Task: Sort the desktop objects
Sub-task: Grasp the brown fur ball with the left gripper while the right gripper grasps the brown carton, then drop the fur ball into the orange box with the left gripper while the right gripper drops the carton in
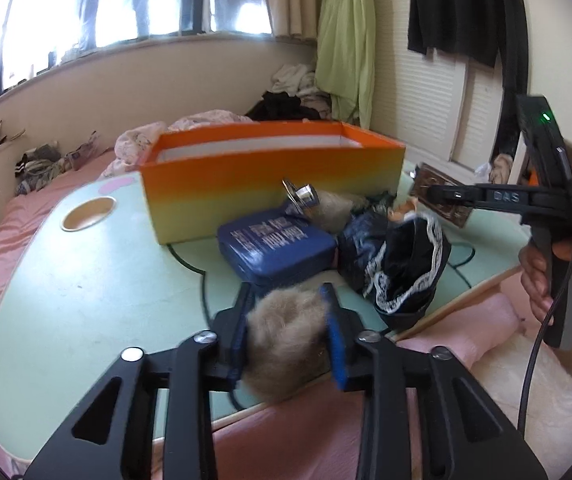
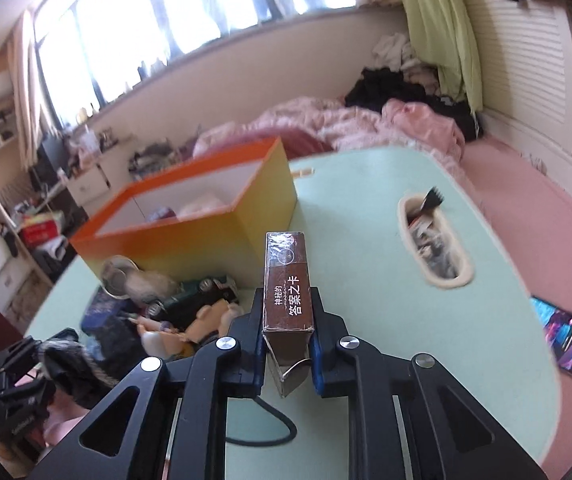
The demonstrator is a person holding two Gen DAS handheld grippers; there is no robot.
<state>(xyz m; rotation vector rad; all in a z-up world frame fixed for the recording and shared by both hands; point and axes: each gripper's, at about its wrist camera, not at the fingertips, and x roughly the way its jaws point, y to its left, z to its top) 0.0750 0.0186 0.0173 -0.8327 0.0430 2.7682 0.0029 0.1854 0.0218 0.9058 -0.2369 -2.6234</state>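
Jaws pinch card box (image 2: pixel 287 280) (fur ball (image 1: pixel 286 336) opposite).

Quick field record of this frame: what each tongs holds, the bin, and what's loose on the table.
left tongs: shut on a beige fur pompom
right tongs: shut on a brown card box, held above the table
bin: orange-yellow box, open top, on the mint green table
loose items: blue pouch, black lace-trimmed cloth, doll, phone
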